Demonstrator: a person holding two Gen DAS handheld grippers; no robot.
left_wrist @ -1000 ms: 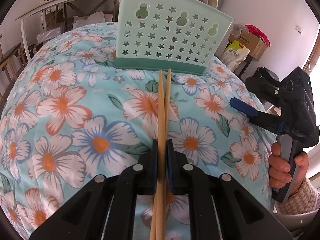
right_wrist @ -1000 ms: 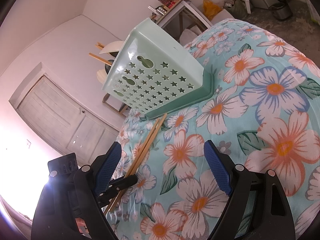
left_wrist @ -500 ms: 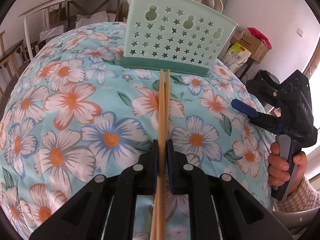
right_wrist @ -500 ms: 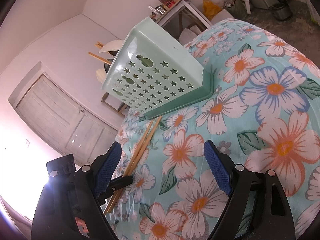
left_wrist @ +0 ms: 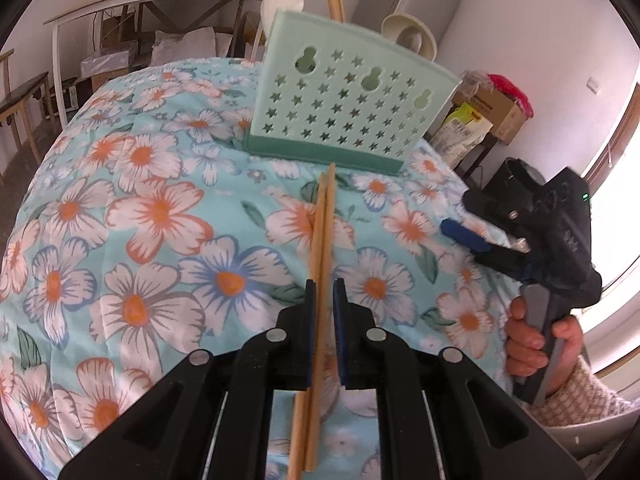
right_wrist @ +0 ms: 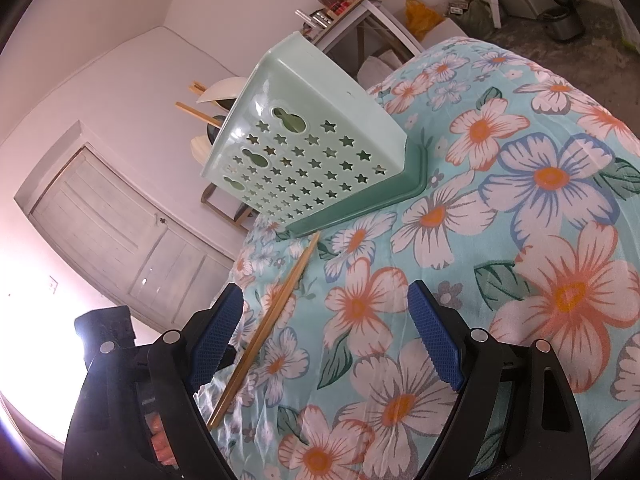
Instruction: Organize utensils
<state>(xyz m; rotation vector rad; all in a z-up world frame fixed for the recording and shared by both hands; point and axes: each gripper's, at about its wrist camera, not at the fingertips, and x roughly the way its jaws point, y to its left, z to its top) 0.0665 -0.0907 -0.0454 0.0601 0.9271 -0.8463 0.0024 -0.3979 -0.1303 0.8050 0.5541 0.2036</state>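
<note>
Two wooden chopsticks [left_wrist: 320,240] are pinched between the nearly shut fingers of the left gripper [left_wrist: 321,308], tips pointing at the foot of the mint green utensil holder [left_wrist: 344,108] on the floral-cloth surface [left_wrist: 152,208]. The right gripper [right_wrist: 326,340] hovers nearby with fingers spread wide, holding nothing. Some chopsticks and spoons already poke out of the holder's top, so I'd say it's partly done; this pair isn't in yet and needs lifting over the rim
</note>
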